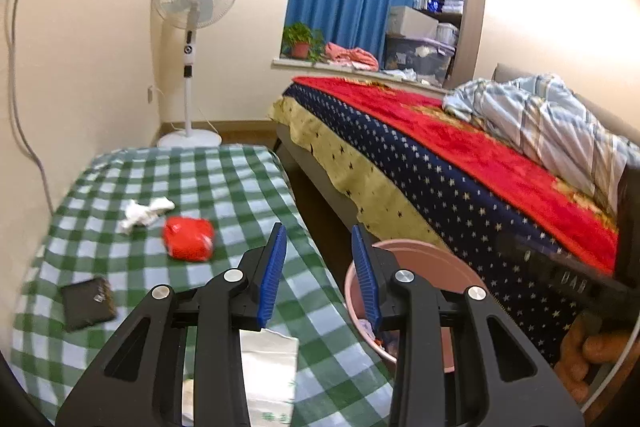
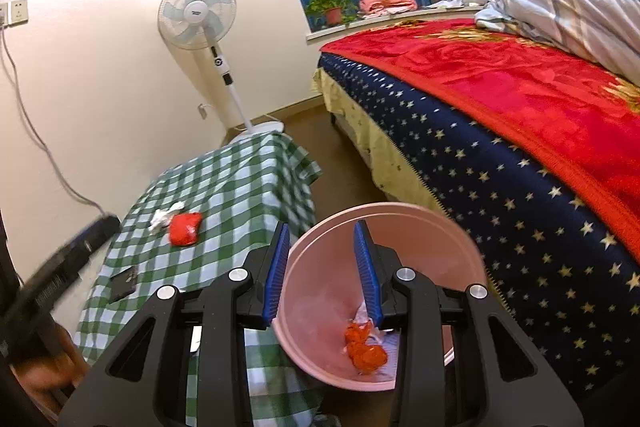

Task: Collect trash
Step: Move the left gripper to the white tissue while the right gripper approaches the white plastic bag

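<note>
Between drops: both claws empty, more trash waiting on the tabletop.
Pink bin (image 2: 320, 247) at lower centre already holds orange scraps (image 2: 366, 349); right claw (image 2: 322, 273) above it and left claw (image 1: 318, 273) both released; next, probably the red wrapper (image 1: 188, 238) and white tissue (image 1: 144, 213), centre left on the tabletop (image 1: 224, 187).

The surface (image 1: 224, 187) wears a green-and-white checked cloth. On it lie a crumpled white tissue (image 1: 144, 213) just beside a red crumpled wrapper (image 1: 188, 238), a black wallet (image 1: 89, 303) well apart near the left edge, and a silvery plastic bag (image 1: 268, 367) at the near edge. A pink bin (image 2: 320, 267) stands on the floor (image 2: 340, 167) between the surface and the bed (image 2: 500, 187).
</note>
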Motion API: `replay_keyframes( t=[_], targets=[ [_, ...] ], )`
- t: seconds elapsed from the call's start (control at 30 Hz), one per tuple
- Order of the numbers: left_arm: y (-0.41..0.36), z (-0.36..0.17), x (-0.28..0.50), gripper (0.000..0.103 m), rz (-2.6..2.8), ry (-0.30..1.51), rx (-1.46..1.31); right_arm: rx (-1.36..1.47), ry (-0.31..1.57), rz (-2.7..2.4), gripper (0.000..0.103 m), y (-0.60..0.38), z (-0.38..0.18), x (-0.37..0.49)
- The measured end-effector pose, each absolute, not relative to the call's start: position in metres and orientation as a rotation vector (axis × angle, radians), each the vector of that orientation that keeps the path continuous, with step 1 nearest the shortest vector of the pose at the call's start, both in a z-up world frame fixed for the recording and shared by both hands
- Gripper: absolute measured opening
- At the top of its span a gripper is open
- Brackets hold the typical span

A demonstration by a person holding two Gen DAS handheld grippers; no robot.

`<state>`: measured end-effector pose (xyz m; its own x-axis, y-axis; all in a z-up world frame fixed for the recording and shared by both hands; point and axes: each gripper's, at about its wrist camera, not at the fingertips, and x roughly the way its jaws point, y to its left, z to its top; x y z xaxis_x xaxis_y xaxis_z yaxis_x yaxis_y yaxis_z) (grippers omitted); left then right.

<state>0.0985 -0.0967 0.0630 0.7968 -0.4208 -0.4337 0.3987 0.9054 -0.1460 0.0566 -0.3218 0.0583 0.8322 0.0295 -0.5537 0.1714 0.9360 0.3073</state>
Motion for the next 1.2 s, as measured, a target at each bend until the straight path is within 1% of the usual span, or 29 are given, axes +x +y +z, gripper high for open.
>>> replay_keyframes(
  t=[0.33,0.47,0.67,0.87,1.2],
  targets=[
    [-0.034,0.101,0.113,0.034,-0.434,0.442,-0.010,0.377,0.591,0.009,0.033,-0.283,0.052,0.046],
    [-0.008,0.109,0.126,0.034,-0.420,0.425,0.037,0.418,0.602,0.033,0.033,-0.269,0.041,0.040],
    [0.035,0.099,0.144,0.034,-0.349,0.426,0.062,0.376,0.643,0.095,0.033,-0.230,0.021,0.040],
    [0.082,0.083,0.153,0.034,-0.250,0.433,-0.092,0.377,0.720,0.152,0.035,-0.193,-0.008,0.049],
    [0.101,0.078,0.160,0.034,-0.201,0.420,-0.087,0.418,0.877,0.207,0.035,-0.153,-0.051,0.070]
  ],
)
